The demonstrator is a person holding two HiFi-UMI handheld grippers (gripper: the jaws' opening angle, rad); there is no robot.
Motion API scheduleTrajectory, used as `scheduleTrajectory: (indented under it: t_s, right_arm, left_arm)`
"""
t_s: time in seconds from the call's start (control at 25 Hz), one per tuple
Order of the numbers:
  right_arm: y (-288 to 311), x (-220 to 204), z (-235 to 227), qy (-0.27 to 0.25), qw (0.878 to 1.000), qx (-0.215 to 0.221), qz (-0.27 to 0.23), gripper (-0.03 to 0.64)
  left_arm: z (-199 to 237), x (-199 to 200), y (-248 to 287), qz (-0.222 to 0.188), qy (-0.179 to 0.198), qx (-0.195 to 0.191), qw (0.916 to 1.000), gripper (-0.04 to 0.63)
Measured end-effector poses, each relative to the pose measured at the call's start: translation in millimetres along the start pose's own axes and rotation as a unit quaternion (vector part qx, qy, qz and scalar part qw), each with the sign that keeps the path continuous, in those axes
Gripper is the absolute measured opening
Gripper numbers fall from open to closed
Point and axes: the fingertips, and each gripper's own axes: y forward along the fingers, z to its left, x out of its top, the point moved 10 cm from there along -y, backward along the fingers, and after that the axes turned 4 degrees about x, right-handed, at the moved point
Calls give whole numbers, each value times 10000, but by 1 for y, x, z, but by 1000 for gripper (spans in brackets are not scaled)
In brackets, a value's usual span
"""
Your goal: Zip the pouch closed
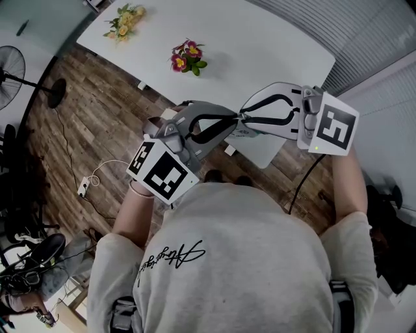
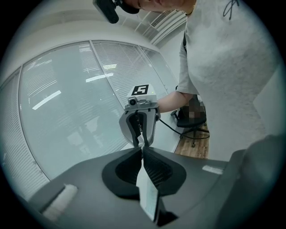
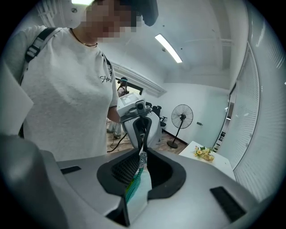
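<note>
A person in a pale grey T-shirt (image 1: 247, 260) is standing at the near edge of a white surface (image 1: 273, 58), seen from above, and is holding a hand-held gripper in each hand. In the head view the left hand-held gripper (image 1: 234, 119) is reaching in from 8 o'clock. The right hand-held gripper (image 1: 246, 118) is reaching in from 3 o'clock. Their tips are meeting nose to nose just above the centre of that view.

Between the two tips they are holding the pouch (image 3: 136, 192), which is pale and see-through, with a green zipper (image 3: 131, 183) running along one edge. In the left gripper view, the jaws are pressing together on a thin pale edge of the pouch, which is standing on edge toward 6 o'clock. In the right gripper view, the jaws are nearly together and are pinching the small metal zipper pull (image 3: 142, 157) at the centre. The pouch is trailing from it toward 6 o'clock.

On the surface, a bunch of yellow flowers (image 1: 127, 19) is lying at 11 o'clock and a bunch of pink flowers (image 1: 187, 57) at 12 o'clock, both well apart from the pouch. A standing fan (image 1: 13, 71) is resting on the wooden floor (image 1: 84, 123) at 9 o'clock.
</note>
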Motion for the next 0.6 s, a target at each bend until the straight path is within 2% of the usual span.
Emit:
scheduleTrajectory:
  t_s: [0.36,0.6]
  right_arm:
    - [-12,-14,8,474,9951,-349,-800,41]
    - [-11,-28,14,1238,9758,-1154,-1382,33]
  left_arm:
    - [-5,1,1,1,-21,75,10000,12]
    - [-4,-2,4,61,-135,313,9994,12]
